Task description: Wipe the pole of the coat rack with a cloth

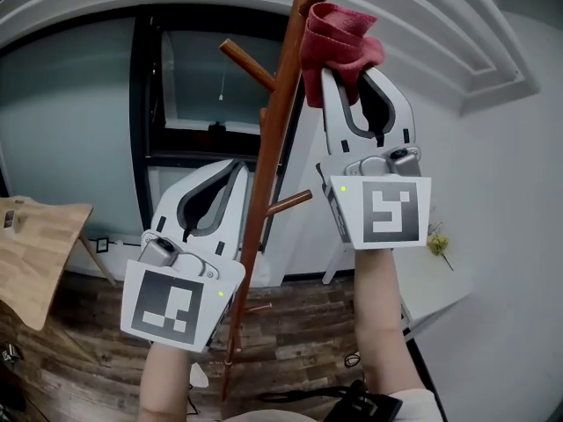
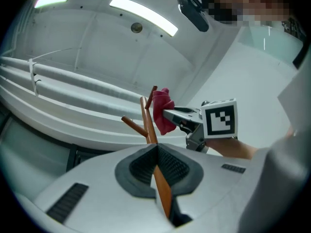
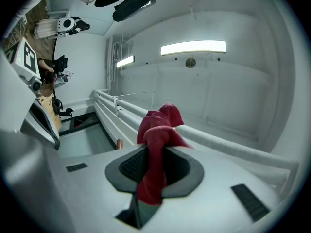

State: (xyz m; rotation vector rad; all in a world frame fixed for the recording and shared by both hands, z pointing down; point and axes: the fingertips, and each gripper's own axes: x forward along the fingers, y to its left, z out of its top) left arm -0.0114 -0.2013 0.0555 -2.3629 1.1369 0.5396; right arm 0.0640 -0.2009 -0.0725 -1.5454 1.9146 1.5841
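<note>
Your left gripper (image 1: 236,172) is clamping the pole (image 1: 274,130) while your right gripper (image 1: 350,76) is pinching the cloth (image 1: 339,33) beside it; press and wipe next.

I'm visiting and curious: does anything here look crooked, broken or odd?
Only the coat rack pole looks tilted beside the window frame, clamped in the left hand-held gripper; the wide lens may exaggerate it. The right hand-held gripper grips a red cloth. Nothing looks damaged.
</note>
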